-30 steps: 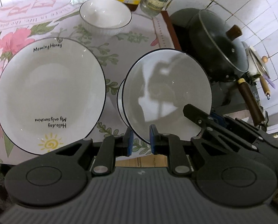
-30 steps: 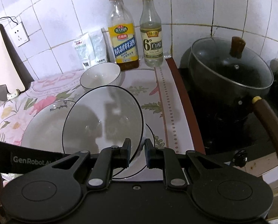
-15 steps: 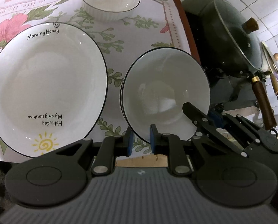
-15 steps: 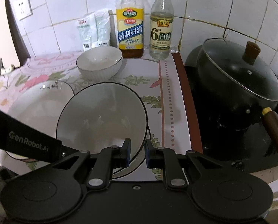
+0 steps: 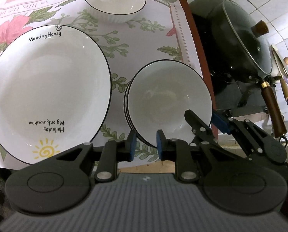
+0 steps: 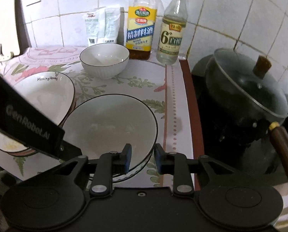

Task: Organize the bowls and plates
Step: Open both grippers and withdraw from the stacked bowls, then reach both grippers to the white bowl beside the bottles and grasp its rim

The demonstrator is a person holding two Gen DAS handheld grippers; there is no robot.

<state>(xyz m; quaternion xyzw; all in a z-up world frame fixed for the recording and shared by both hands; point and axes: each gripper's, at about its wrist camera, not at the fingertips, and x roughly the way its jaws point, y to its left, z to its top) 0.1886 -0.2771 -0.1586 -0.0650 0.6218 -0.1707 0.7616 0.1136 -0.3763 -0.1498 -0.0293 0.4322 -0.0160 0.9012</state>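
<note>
A stack of small black-rimmed white plates (image 5: pixel 167 100) (image 6: pixel 109 127) lies flat on the flowered cloth near the counter's front edge. A large plate with "Morning Honey" lettering (image 5: pixel 45 90) (image 6: pixel 41 100) lies to its left. A ribbed white bowl (image 5: pixel 115 2) (image 6: pixel 104 60) stands behind them. My right gripper (image 6: pixel 143 158) is open, its fingers on either side of the stack's near rim; it also shows in the left wrist view (image 5: pixel 211 123). My left gripper (image 5: pixel 144 147) is open and empty just in front of the stack.
A black lidded pot (image 6: pixel 242 94) with a brown handle (image 6: pixel 285 152) sits on the stove to the right. Two bottles (image 6: pixel 141 25) and white packets (image 6: pixel 102 27) stand against the tiled wall. The counter's front edge (image 5: pixel 147 166) is just below the stack.
The small plate held tilted by my right gripper has come down flat onto the stack. My right gripper has opened and let it go. My left gripper stays open.
</note>
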